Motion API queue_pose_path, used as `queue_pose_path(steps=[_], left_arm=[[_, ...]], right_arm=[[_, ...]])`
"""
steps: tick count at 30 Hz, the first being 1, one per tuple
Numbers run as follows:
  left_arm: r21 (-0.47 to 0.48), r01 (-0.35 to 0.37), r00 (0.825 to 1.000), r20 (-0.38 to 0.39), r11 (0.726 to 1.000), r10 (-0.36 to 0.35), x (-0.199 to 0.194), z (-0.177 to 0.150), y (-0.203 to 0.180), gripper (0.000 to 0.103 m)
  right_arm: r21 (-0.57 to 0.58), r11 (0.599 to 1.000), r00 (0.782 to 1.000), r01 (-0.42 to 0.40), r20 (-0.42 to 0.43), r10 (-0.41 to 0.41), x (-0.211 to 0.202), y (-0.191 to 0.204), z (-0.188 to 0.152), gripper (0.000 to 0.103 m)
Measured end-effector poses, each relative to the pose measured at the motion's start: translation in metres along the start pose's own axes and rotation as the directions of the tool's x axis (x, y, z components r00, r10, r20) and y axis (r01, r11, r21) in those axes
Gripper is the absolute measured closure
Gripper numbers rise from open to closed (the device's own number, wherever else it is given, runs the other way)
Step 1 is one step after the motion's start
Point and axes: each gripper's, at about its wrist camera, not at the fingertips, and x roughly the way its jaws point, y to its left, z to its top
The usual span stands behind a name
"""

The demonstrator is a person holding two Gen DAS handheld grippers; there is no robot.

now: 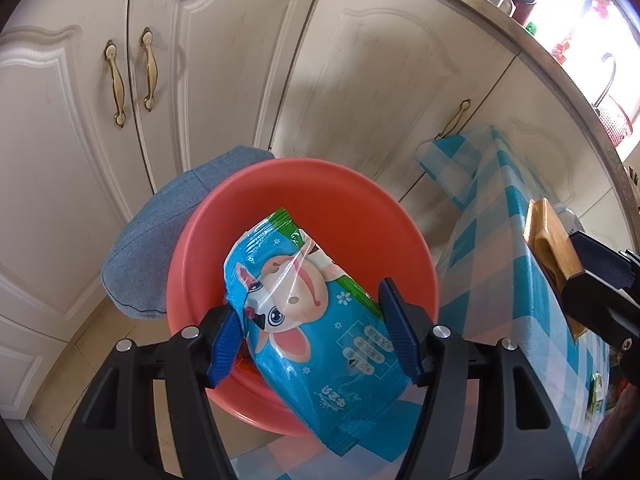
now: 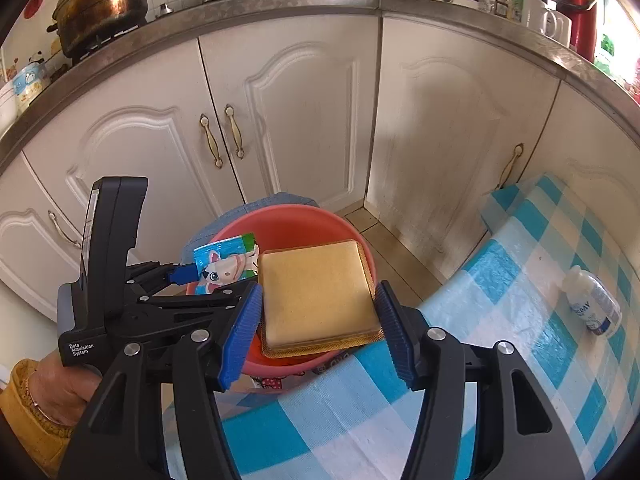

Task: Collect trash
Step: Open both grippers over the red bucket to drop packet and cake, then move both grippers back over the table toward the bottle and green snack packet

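My left gripper (image 1: 314,334) is shut on a blue wipes packet with a cartoon cow (image 1: 304,312), held over the red basin (image 1: 360,208) that sits on a blue cushion beside the table. My right gripper (image 2: 316,334) is shut on a flat golden square tray (image 2: 318,294), also above the basin (image 2: 304,220). In the right wrist view, the left gripper (image 2: 180,276) and its packet (image 2: 226,258) hang at the basin's left side. The left wrist view shows the golden tray (image 1: 554,240) and the right gripper's finger (image 1: 600,266) at the right edge.
A table with a blue-and-white checked cloth (image 2: 520,280) carries a small white bottle (image 2: 594,306) lying on its side. White cabinet doors (image 2: 304,120) with brass handles stand behind the basin. The counter above holds pots (image 2: 100,4), cups and a red flask. A hand in a yellow sleeve (image 2: 28,400) holds the left gripper.
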Motion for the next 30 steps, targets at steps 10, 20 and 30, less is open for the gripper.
queue_pose_path(steps=[10, 20, 30], left_arm=[[-0.037, -0.009, 1.0, -0.016, 0.999, 0.008, 0.012, 0.0, 0.017, 0.025], [-0.075, -0.003, 1.0, -0.004, 0.997, 0.003, 0.005, 0.0, 0.022, 0.017], [-0.051, 0.047, 0.999, 0.002, 0.998, -0.047, -0.009, 0.004, 0.005, 0.013]], right_arm=[[0.044, 0.999, 1.0, 0.004, 0.013, -0.005, 0.013, 0.0, 0.001, 0.019], [0.195, 0.979, 0.995, 0.063, 0.058, -0.076, -0.02, -0.042, -0.021, 0.014], [0.318, 0.946, 0.988, 0.057, 0.116, -0.099, -0.053, -0.069, -0.05, 0.014]])
